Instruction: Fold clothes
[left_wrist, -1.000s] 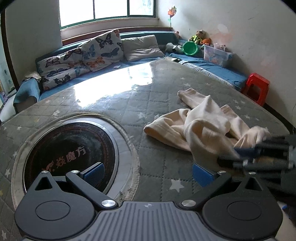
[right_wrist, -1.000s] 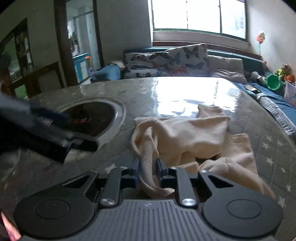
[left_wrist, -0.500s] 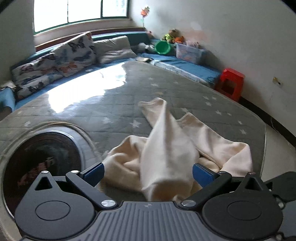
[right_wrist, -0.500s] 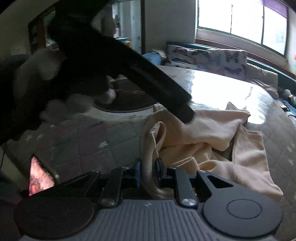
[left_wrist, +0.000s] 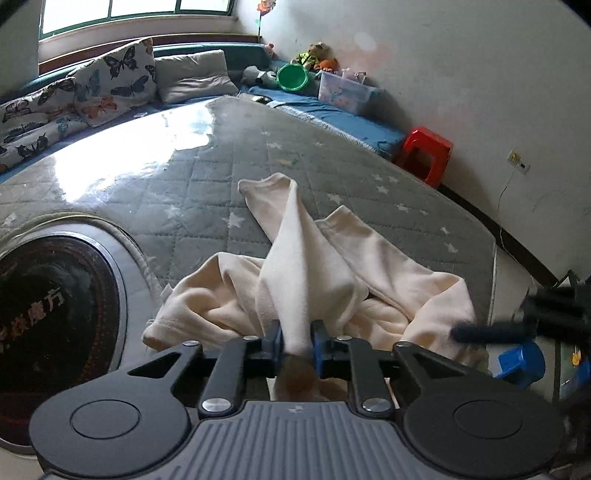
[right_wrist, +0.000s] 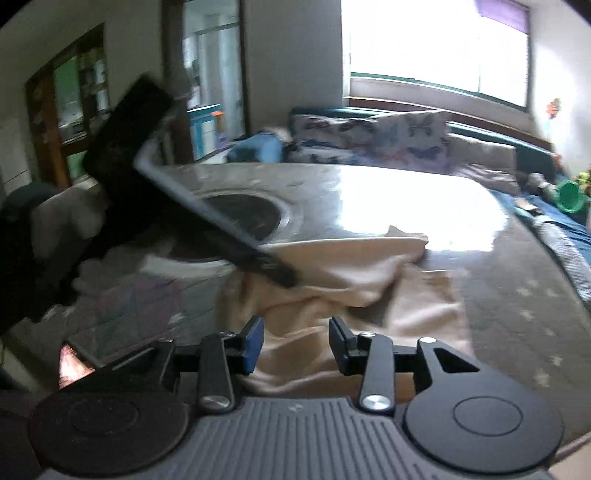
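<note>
While the left gripper (left_wrist: 297, 341) is closing, its 2 blue pads already press on a fold of the cream garment (left_wrist: 306, 266), which rises from the jaws toward the middle of the left wrist frame. This garment lies crumpled on the grey quilted table cover (left_wrist: 207, 177) with white stars, at lower centre of that frame, and 2 narrow ends reach toward the upper part. A round dark inset (left_wrist: 55, 317) with a metal ring sits at the left edge, just beside the cloth. At the right edge the right gripper (left_wrist: 517, 325) shows blurred and dark, near the corner of the cloth.

In the right wrist view, the right gripper (right_wrist: 295, 343) has jaws at middle width and they are opening; the cream garment (right_wrist: 332, 280) lies between and under the fingers, but the pads do not press it. The left gripper (right_wrist: 221, 229) crosses the left half of this frame as a dark diagonal bar, and its tip meets the cloth near the centre. Butterfly cushions (left_wrist: 92, 92) and a red stool (left_wrist: 428, 155) stand in the background.
</note>
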